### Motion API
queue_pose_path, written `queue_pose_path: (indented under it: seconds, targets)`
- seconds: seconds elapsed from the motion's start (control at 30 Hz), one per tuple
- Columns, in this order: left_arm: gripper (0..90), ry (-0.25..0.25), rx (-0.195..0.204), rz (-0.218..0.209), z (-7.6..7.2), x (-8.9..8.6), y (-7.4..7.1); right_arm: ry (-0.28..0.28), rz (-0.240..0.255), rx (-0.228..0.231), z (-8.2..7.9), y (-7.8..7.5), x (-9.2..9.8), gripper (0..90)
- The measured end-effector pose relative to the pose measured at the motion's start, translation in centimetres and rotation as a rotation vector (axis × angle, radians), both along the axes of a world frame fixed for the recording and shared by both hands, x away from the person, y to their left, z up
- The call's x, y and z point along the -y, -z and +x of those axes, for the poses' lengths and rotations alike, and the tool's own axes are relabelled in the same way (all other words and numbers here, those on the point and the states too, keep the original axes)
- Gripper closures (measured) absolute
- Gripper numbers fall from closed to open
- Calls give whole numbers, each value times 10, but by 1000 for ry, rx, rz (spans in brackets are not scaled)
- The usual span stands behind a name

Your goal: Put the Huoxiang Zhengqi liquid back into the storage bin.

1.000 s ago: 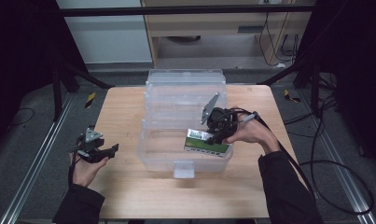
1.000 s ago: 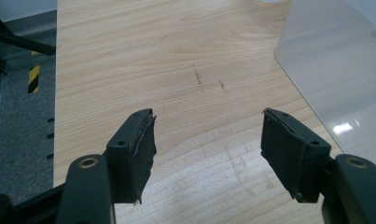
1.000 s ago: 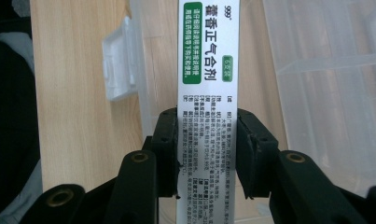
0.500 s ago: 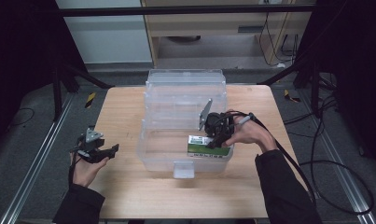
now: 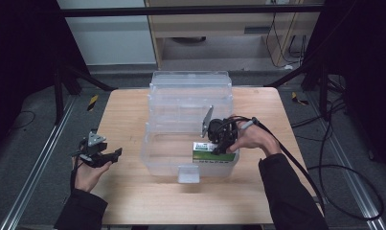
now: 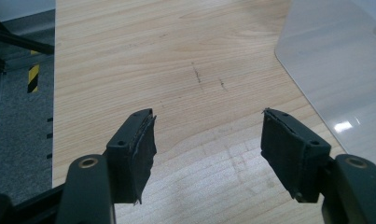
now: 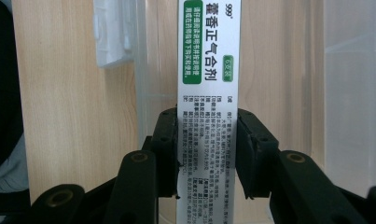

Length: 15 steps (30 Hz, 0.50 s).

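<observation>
1 wooden table [image 5: 133,124]; 1 clear plastic storage bin [image 5: 162,153] w/ 1 hinged lid [image 5: 188,88] open at back; 1 white-green medicine box [image 5: 214,154] w/ Chinese print; 2 handheld grippers: left gripper [image 5: 115,153], right gripper [image 5: 220,147]; 2 hands; 2 black sleeves.

White-and-green medicine box [image 7: 208,93], long and narrow, inside clear plastic bin [image 5: 154,153] — front right corner

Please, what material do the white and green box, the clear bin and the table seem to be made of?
The box looks like thin printed cardboard with a smooth, slightly glossy face: sharp folded edges, printed text. The clear bin appears to be hard transparent plastic: the table shows through its walls, which catch highlights. The table looks like light wood or wood-look laminate, matte, with visible grain lines; which one I cannot tell.
</observation>
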<state>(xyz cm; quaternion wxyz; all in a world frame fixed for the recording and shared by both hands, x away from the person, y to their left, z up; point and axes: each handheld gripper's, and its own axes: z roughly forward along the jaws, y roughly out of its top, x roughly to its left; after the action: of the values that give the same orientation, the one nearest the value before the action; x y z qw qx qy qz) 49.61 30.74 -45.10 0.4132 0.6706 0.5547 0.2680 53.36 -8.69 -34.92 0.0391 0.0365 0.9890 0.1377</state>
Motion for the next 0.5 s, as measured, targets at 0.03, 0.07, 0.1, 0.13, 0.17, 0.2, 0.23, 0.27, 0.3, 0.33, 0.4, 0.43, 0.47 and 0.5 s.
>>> queue_pose_path:
  seconds: [0.03, 0.07, 0.1, 0.13, 0.17, 0.2, 0.23, 0.27, 0.3, 0.33, 0.4, 0.43, 0.47, 0.5]
  targets:
    - [343, 0, 1, -1, 0, 0, 0, -5, 0, 1, 0, 1, 0, 639]
    - [343, 0, 2, -2, 0, 0, 0, -1, -8, 0, 0, 2, -1, 639]
    - [343, -1, 2, -3, 0, 1, 0, -3, -13, 1, 0, 3, -2, 639]
    - [343, -1, 2, -3, 0, 1, 0, -2, -14, -1, 0, 4, -2, 639]
    - [343, 0, 2, -3, 0, 0, 0, -1, -17, -2, 0, 5, -2, 638]
    - [343, 0, 1, -2, 0, 0, 0, -1, -18, -2, 0, 6, -3, 638]
    - [343, 0, 1, -2, 0, 0, 0, 0, -16, -3, 1, 6, -3, 638]
    - [343, 0, 0, -1, 0, 0, 0, 2, -20, -5, 1, 7, -3, 638]
    - [343, 1, 0, 0, 0, 0, 0, 6, -22, -5, 0, 8, -3, 638]
    - [343, 1, 0, -2, 0, 0, 0, 5, -23, -6, 0, 9, -3, 638]
    - [343, -1, 2, -4, 0, 1, 0, 4, -27, -7, 1, 10, -3, 638]
    - [343, 0, 1, -3, 0, 1, 0, 9, -27, -7, 1, 11, -3, 637]
    - [343, 1, 0, -1, 0, 1, 0, 4, -28, -3, 1, 12, -3, 637]
    - [343, 1, 0, -1, 0, 1, 0, 8, -30, -7, 1, 12, -3, 637]
